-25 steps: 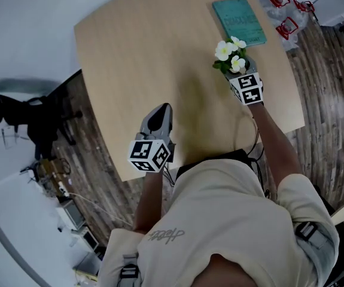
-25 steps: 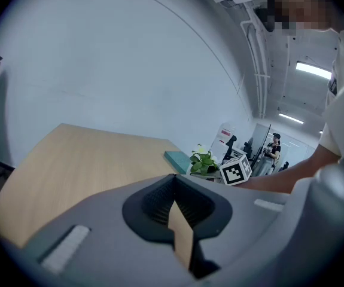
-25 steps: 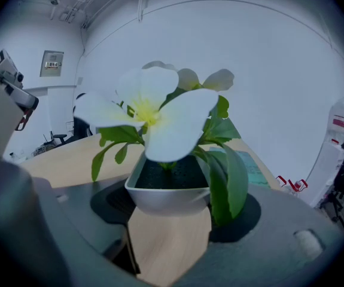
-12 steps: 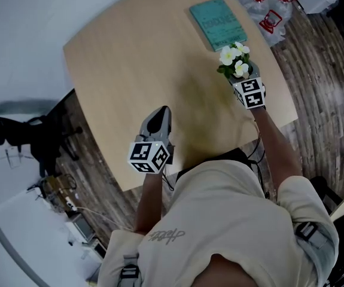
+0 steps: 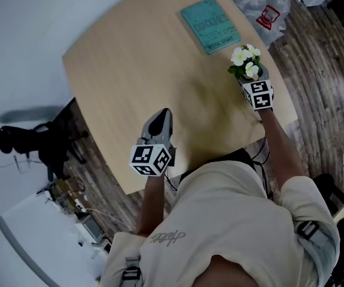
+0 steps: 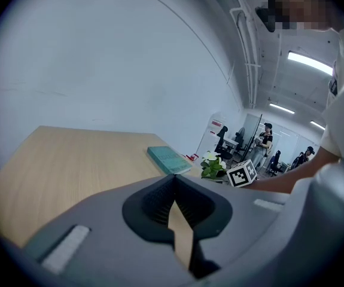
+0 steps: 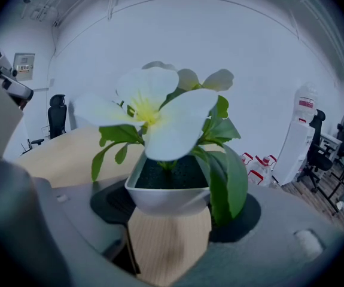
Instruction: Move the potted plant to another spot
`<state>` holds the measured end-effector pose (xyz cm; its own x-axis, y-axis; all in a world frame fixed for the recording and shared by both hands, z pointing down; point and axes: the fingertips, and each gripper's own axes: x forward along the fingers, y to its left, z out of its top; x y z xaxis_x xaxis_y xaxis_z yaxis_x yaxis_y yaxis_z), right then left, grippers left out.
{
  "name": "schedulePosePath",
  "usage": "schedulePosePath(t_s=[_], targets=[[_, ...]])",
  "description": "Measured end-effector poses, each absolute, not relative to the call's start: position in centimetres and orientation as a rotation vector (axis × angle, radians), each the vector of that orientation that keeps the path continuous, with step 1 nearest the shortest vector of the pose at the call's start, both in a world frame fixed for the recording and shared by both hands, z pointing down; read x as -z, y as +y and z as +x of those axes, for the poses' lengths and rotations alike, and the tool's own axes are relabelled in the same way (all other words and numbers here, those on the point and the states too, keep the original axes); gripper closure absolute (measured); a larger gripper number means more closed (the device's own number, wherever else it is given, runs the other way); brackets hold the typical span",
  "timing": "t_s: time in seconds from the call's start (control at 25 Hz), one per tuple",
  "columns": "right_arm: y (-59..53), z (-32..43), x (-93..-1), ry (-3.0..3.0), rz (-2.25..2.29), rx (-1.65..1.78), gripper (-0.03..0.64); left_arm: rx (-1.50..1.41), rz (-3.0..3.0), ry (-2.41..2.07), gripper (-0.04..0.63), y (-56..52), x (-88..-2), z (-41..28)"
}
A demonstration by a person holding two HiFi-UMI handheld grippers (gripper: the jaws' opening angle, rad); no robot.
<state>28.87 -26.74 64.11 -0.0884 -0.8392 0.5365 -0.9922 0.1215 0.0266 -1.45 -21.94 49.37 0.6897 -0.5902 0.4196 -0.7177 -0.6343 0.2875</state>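
The potted plant (image 7: 169,187) has a small white pot, dark soil, green leaves and big white flowers with yellow middles. The right gripper (image 5: 249,76) holds the pot by its sides in its jaws, near the teal book (image 5: 210,24), at the counter's (image 5: 130,64) edge. The right arm reaches out long. The left gripper (image 5: 161,117) points over the counter, well apart from the book, with its jaws closed together on nothing.

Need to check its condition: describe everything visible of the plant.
The plant has white flowers with yellow centres and green leaves in dark soil in a small white pot, seemingly plastic. It stands upright and intact, the pot clamped between the right gripper's jaws near the table's right edge. Whether it rests on the table can't be told.
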Motion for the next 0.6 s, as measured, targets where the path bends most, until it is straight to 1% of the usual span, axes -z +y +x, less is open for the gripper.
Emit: schedulePosePath(t_s=[0.28,0.6], targets=[[-26.0,33.3,-65.6,-1.927,1.823,-0.535,0.284,-0.423,2.479,-0.994,0.577,-22.4,-49.4,1.7],[-25.1,36.6,-67.3,-1.885,1.860,-0.589,0.284,-0.460,2.479,-0.968,0.577,-22.5,-50.0,4.4]])
